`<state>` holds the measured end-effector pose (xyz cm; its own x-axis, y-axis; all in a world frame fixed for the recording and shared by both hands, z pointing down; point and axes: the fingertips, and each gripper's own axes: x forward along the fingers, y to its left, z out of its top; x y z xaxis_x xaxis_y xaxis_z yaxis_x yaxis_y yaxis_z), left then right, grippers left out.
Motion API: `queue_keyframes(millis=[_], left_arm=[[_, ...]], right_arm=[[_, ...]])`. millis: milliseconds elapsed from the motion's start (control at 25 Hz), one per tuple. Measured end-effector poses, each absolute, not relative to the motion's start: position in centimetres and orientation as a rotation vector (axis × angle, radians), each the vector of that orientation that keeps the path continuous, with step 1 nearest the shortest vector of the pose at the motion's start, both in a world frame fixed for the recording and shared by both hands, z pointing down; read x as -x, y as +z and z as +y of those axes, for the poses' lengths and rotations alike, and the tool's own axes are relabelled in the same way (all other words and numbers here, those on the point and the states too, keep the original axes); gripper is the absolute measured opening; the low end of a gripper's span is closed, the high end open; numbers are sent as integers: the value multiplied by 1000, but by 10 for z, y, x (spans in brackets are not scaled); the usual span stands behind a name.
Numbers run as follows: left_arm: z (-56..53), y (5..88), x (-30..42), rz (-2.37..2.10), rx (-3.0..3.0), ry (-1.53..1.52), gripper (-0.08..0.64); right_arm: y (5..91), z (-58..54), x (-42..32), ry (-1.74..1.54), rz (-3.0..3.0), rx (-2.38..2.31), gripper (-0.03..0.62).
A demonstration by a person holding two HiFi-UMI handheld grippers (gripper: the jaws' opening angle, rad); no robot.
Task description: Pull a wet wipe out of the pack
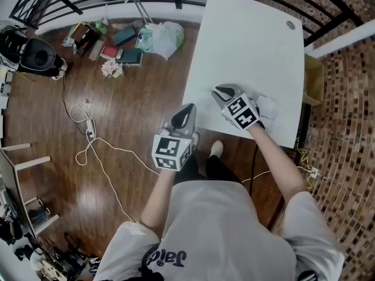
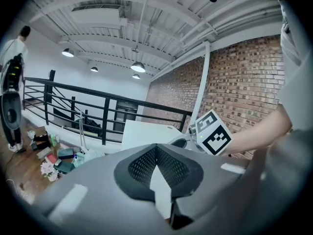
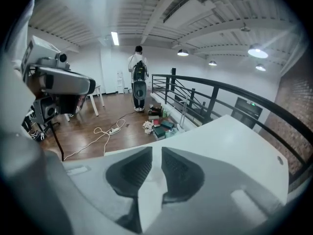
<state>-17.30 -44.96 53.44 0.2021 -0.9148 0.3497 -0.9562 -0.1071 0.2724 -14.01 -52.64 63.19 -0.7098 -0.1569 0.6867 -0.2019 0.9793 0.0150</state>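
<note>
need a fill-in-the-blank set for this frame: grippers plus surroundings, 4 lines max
The right gripper hangs over the near edge of the white ___.
Its jaws stand slightly ___, with only bare table showing in the gap.
The left gripper hangs by the table's near corner with its jaws ___.
The wall beside the table is built of ___.

Missing words: table; apart; shut; brick

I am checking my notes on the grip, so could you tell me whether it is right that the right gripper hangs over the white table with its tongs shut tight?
Not quite: the right gripper does hang over the white table, but its tongs stand slightly apart, with a clear gap between them. The right gripper view shows this.
</note>
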Motion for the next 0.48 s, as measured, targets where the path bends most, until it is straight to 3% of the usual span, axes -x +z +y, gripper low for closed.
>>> queue_keyframes(millis=[480], left_arm=[[-488, 478, 112, -1590, -2331, 123, 16]], right_arm=[[520, -549, 52, 38, -2521, -636, 41]])
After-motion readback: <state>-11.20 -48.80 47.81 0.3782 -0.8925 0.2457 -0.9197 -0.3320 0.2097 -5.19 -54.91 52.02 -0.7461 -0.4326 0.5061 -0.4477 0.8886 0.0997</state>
